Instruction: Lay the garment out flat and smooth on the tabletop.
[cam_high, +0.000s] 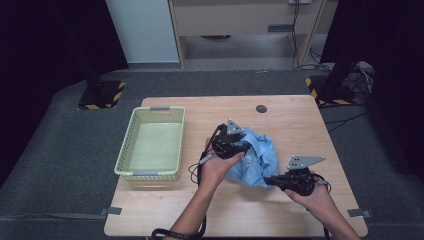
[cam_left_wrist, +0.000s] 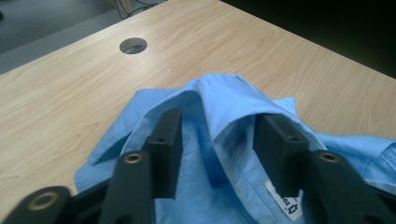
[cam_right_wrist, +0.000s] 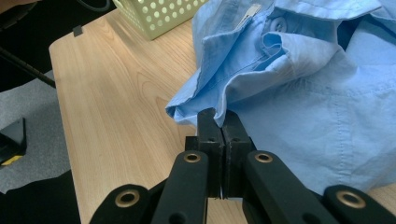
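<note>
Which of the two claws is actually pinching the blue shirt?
The right claw: its jaws are shut on the blue shirt at its edge. The left claw stands open over the collar.

One camera hangs high above my side of the table (cam_high: 300, 125) and looks forward and down. The camera on my left gripper (cam_left_wrist: 215, 140) sits very close to the blue shirt (cam_left_wrist: 224, 107) and looks across the table. The camera on my right gripper (cam_right_wrist: 220, 122) looks low along the wood. All three see the shirt. The basket (cam_right_wrist: 159, 16) shows in two.
</note>
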